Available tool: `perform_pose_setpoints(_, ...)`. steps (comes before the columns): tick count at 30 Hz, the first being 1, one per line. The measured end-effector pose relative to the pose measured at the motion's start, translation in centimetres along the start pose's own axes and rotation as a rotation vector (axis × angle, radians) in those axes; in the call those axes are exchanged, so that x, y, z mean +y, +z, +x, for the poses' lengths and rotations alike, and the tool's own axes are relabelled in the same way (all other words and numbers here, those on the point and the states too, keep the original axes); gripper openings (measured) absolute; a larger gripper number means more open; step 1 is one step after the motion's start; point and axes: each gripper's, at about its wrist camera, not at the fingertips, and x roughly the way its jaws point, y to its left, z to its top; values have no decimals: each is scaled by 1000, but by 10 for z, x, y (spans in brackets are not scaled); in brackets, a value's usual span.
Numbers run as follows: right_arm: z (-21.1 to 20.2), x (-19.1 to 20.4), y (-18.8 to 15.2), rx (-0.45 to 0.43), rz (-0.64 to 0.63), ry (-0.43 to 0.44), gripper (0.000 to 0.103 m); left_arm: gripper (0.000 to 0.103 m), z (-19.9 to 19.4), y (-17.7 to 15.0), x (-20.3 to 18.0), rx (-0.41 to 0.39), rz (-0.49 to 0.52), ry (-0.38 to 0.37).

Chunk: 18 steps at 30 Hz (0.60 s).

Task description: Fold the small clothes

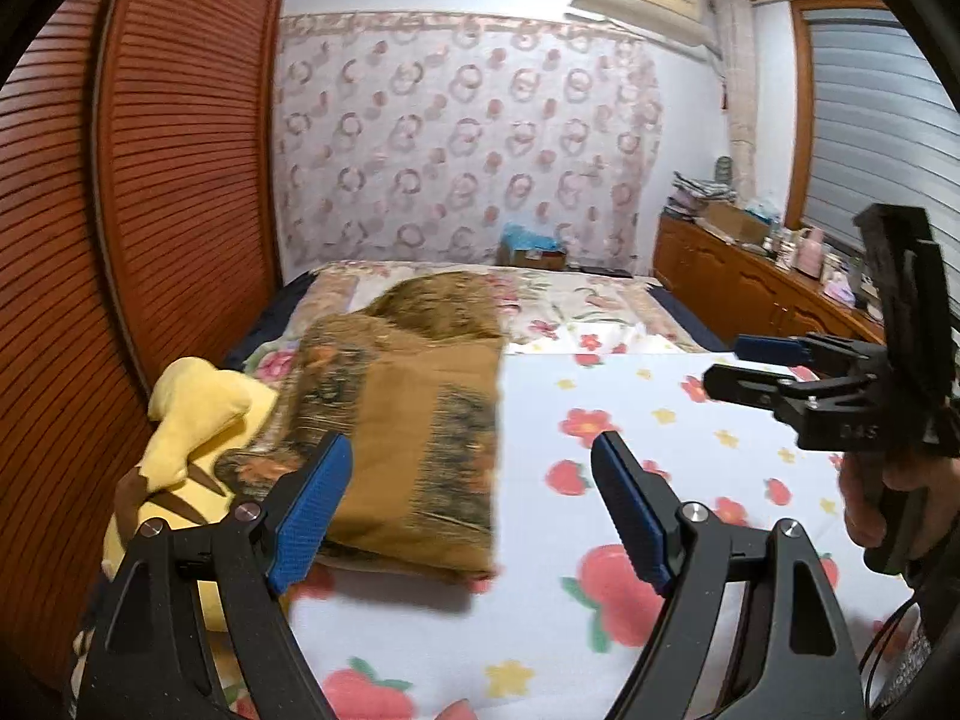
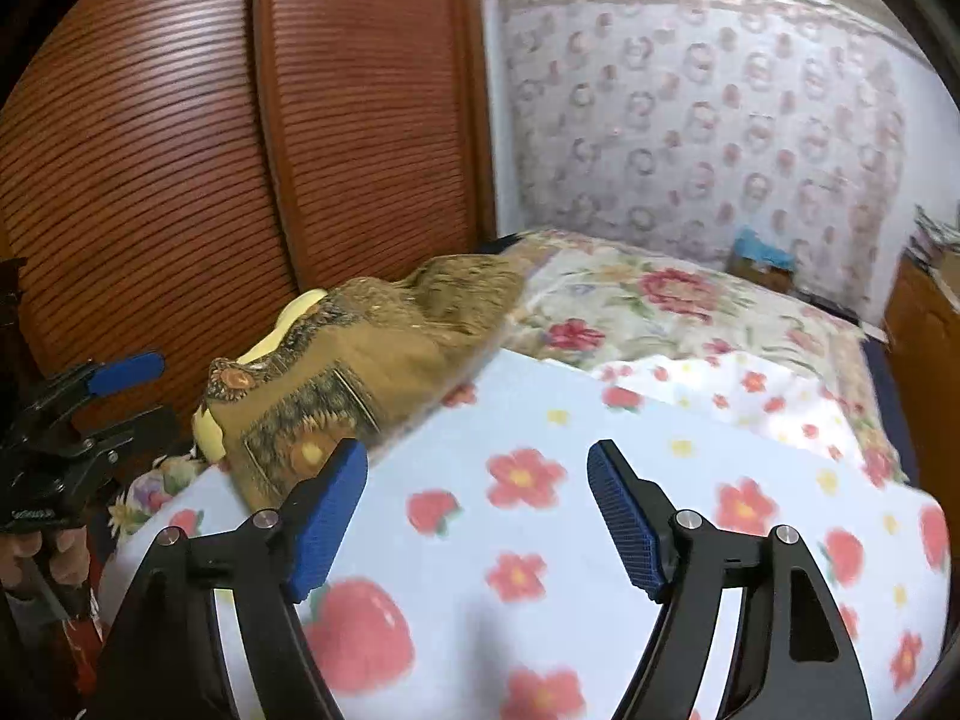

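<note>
We hold the left gripper (image 1: 471, 501) and the right gripper (image 2: 477, 507) spread wide, nothing between the pads. The brown patterned garment (image 1: 408, 420) lies folded on the strawberry-print blanket (image 1: 660, 480), against a yellow plush toy (image 1: 192, 420). It looks soft, light and floppy; we judge pinching its near corners best.
</note>
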Motion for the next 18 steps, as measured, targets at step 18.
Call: perform_pose_setpoints(18, -126, 1, -56, -162, 151, -301, 78, 82, -30, 16, -102, -38, 105, -83)
